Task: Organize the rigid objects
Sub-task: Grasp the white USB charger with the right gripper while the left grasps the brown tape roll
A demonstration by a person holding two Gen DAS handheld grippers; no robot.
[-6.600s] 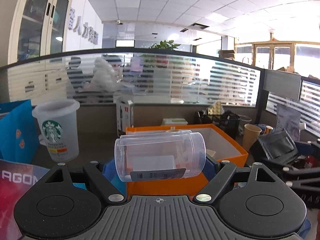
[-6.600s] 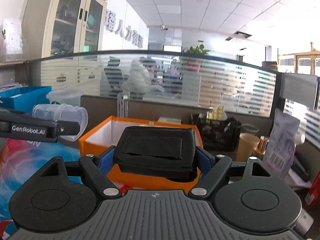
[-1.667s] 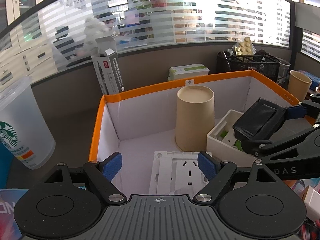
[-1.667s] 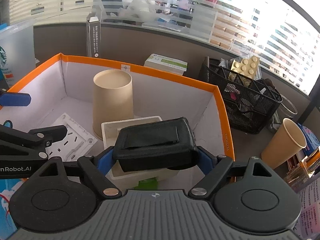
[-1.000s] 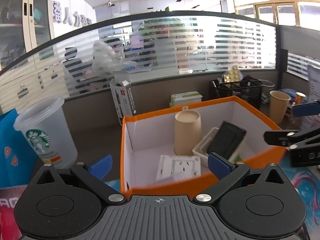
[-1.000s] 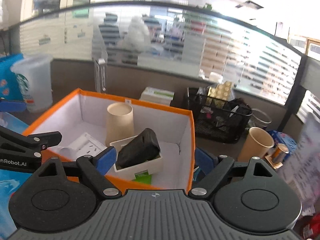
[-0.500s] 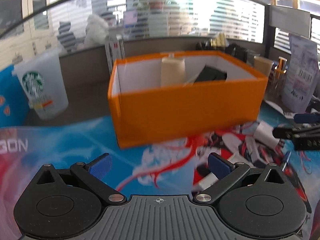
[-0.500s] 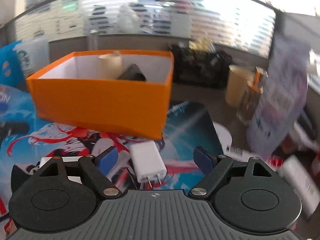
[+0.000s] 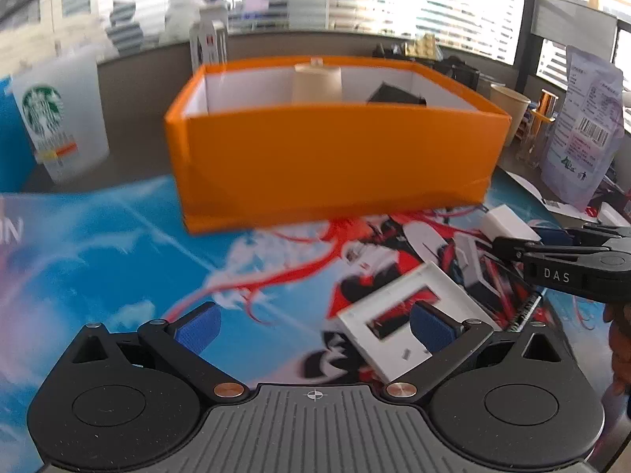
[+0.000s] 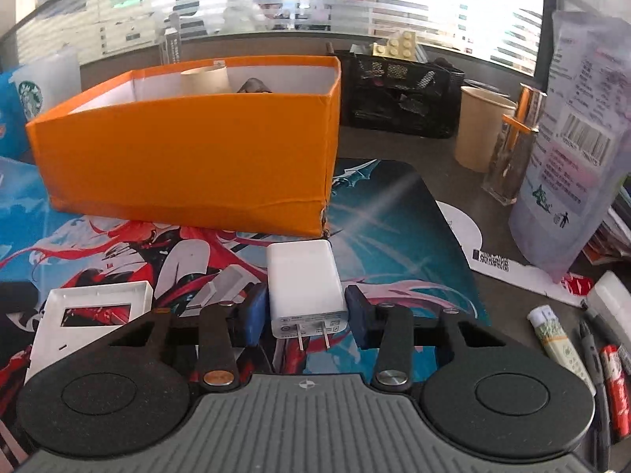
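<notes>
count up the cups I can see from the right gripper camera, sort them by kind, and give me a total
Paper cups: 2, one upside down in the orange box at, one upright on the desk at.
Plastic Starbucks cups: 1, left of the box.
Total: 3 cups.

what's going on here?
A person with a gripper in each hand is sorting loose items into the orange box. The right gripper has closed on a white charger lying on the mat, prongs toward the camera. The left gripper is open, hovering by a white frame plate on the mat. A paper cup and a black pouch are already in the box.
</notes>
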